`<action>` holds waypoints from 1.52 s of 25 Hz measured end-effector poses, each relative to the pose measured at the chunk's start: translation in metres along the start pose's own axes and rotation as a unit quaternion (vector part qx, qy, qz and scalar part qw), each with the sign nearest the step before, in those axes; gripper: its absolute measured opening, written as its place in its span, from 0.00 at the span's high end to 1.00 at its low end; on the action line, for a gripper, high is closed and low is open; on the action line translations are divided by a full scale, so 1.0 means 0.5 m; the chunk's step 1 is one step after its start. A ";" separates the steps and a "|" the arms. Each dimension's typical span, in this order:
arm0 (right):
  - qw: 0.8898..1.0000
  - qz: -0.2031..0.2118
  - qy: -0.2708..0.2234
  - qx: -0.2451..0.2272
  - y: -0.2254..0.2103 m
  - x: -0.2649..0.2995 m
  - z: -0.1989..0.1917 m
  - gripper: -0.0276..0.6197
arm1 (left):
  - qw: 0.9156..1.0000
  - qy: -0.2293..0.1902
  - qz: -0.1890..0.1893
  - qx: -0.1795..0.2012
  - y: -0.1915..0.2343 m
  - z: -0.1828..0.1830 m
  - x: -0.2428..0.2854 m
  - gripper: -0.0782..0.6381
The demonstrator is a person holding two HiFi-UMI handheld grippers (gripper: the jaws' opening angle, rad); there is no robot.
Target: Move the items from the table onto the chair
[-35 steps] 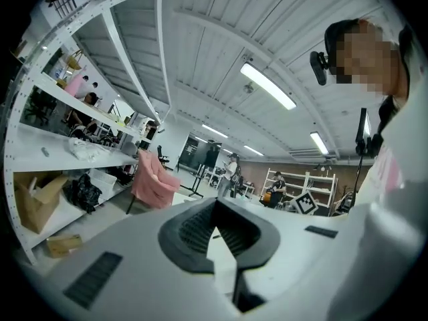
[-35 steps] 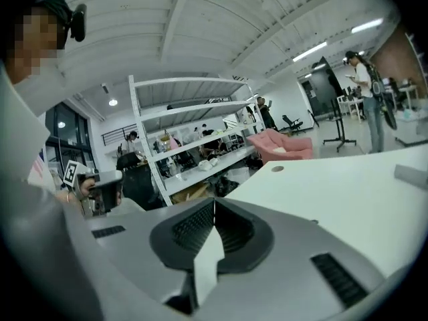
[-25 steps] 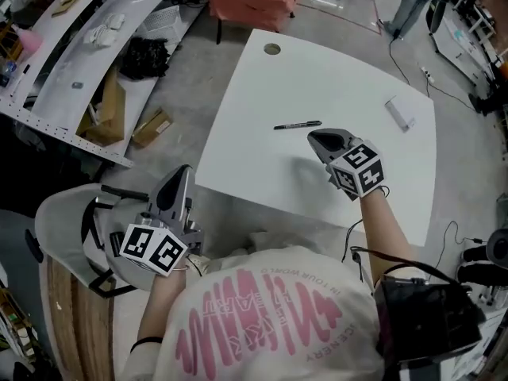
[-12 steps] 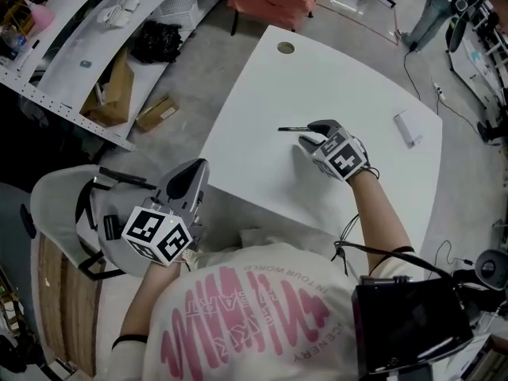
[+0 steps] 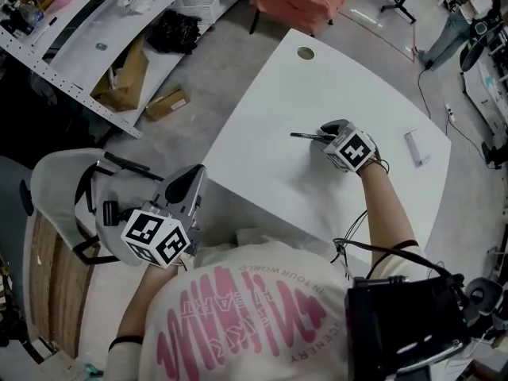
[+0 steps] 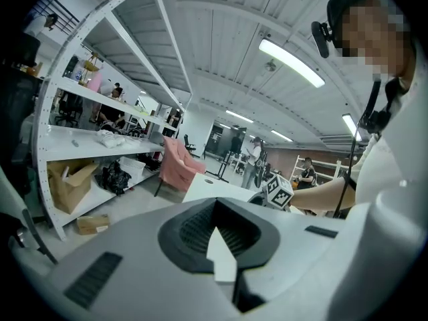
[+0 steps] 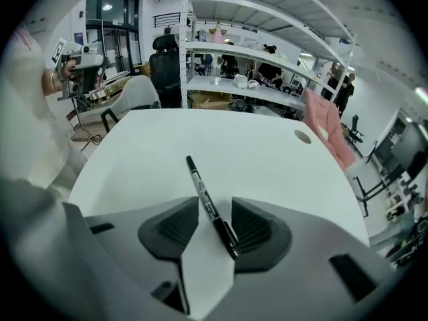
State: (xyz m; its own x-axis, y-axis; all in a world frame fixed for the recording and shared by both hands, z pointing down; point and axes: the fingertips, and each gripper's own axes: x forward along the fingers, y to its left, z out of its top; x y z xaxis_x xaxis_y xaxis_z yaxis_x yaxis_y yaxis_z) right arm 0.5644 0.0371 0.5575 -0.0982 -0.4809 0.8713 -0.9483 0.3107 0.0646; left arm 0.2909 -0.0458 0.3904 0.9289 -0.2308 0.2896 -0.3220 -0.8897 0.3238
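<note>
Looking along my right gripper [image 7: 215,223], I see ribbed dark fingers [image 7: 175,227], just opened, straddling but not clamping a slim black marker [image 7: 204,196] at the middle of the white tabletop [image 5: 357,78]. My left gripper [image 6: 215,229] shows, in its own view, fingers closed together on nothing. Only the head view shows the white block [image 5: 417,148] near the right edge.

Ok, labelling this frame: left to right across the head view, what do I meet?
Chair → left hand-held gripper → pen → right hand-held gripper (jaws just opening, pen between them) → small white block.
</note>
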 end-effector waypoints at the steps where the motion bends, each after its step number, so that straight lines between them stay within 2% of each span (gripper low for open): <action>1: 1.000 0.012 -0.004 0.002 0.009 0.000 0.004 0.71 | 1.000 -0.001 0.003 -0.001 0.003 0.000 -0.003 0.88; 3: 1.000 0.027 -0.010 0.004 0.023 -0.001 0.014 0.72 | 1.000 -0.004 0.005 -0.002 0.012 -0.001 -0.009 0.88; 7: 1.000 0.017 0.008 -0.005 0.028 0.007 0.000 0.87 | 1.000 -0.006 0.010 -0.002 0.021 -0.010 -0.019 0.88; 12: 1.000 0.022 -0.002 -0.001 0.046 -0.001 0.012 0.87 | 1.000 -0.018 0.013 0.000 0.021 -0.001 -0.020 0.88; 15: 1.000 0.006 -0.011 0.001 0.050 -0.020 0.025 0.87 | 1.000 -0.025 0.013 -0.001 0.023 0.002 -0.027 0.88; 20: 0.998 0.015 -0.066 -0.010 0.112 -0.064 0.106 0.87 | 0.999 -0.040 0.007 -0.007 0.025 0.009 -0.044 0.88; 24: 0.990 0.053 -0.129 0.001 0.203 -0.080 0.196 0.87 | 0.999 -0.051 0.002 -0.004 0.031 0.007 -0.085 0.88; 29: 0.978 0.111 -0.177 0.004 0.355 -0.079 0.313 0.87 | 0.998 -0.055 0.022 -0.012 0.081 0.004 -0.182 0.88; 38: 0.953 0.217 -0.201 -0.069 0.674 -0.030 0.528 0.87 | 0.991 -0.064 0.114 -0.028 0.246 -0.010 -0.441 0.88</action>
State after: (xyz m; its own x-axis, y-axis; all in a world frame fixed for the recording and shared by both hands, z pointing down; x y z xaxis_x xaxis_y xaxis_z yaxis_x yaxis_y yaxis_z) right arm 0.1668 -0.0674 0.4379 -0.6066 -0.5488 0.5752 -0.7455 0.6440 -0.1718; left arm 0.0455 -0.1022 0.3708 0.8449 -0.4750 0.2460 -0.5331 -0.7861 0.3128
